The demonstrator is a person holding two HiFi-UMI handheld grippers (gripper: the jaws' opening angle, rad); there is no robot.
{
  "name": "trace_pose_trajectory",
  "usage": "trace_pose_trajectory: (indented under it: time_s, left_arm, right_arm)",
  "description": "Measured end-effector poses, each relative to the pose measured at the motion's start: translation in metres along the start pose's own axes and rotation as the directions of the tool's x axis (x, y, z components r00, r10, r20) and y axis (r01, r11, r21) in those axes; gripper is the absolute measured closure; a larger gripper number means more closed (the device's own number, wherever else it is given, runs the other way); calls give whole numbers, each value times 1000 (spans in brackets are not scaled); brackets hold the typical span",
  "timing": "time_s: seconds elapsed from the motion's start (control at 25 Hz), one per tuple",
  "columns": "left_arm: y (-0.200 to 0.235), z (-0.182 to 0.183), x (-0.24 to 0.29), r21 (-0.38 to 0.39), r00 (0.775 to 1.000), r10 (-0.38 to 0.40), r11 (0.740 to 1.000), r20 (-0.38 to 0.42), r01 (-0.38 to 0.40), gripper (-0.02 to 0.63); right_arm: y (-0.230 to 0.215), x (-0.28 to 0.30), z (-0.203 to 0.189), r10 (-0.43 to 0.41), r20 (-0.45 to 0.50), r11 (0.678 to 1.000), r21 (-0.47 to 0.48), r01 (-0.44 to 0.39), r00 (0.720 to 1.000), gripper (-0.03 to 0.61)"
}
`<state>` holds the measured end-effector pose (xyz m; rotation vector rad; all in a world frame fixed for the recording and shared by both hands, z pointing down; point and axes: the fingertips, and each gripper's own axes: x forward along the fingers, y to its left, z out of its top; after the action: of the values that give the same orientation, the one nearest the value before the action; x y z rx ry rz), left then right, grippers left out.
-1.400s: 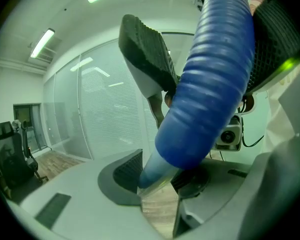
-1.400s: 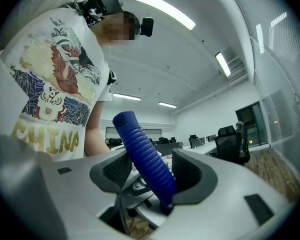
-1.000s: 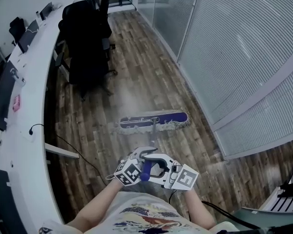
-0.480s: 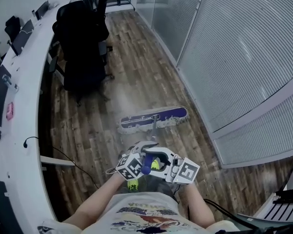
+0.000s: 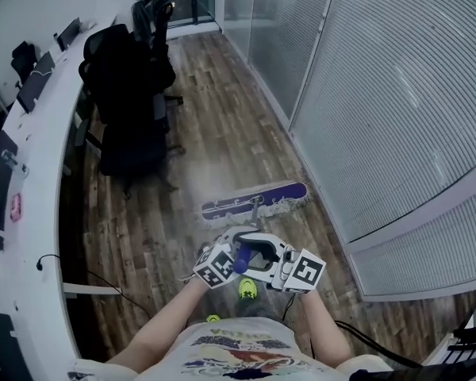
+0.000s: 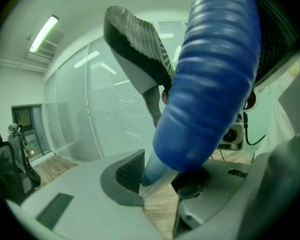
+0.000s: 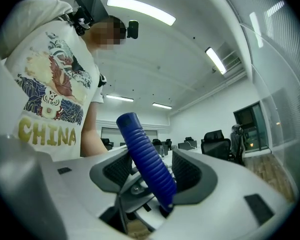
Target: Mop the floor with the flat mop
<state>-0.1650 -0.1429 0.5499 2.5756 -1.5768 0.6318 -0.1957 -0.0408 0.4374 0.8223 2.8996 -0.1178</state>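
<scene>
The flat mop is laid head-down on the wooden floor, near the floor's right edge below the glass wall. Black chairs are seen along the floor's left edge. The blue ribbed handle is clamped by the left gripper and the right gripper, with each pair of jaws held partly apart by it.

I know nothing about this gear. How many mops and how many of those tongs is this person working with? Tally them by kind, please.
flat mop: 1
tongs: 2, the left tongs and the right tongs, both gripping the mop's blue handle
Total: 3
</scene>
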Motion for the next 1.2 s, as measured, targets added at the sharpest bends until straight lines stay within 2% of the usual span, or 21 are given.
trace_pose_trajectory:
  time_s: [0.24, 0.52, 0.84, 1.2]
  left_arm:
    - [42, 8, 56, 9, 1000, 20, 1000, -3, -20, 503]
    - [27, 1, 55, 85, 999, -19, 996, -41, 22, 515]
    - [-25, -9, -2, 99, 999, -27, 995, -43, 31, 522]
    - [-124, -50, -131, 96, 999, -34, 995, -36, 38, 522]
  right_arm:
    - [-64, -28, -4, 16, -29, 1000, 21, -15, 999, 334]
    - [-53, -31, -12, -6, -52, 998, 61, 9, 999, 333]
    - [21, -8, -15, -12, -68, 998, 66, 17, 998, 333]
    - [173, 61, -38, 0, -74, 998, 59, 4, 997, 333]
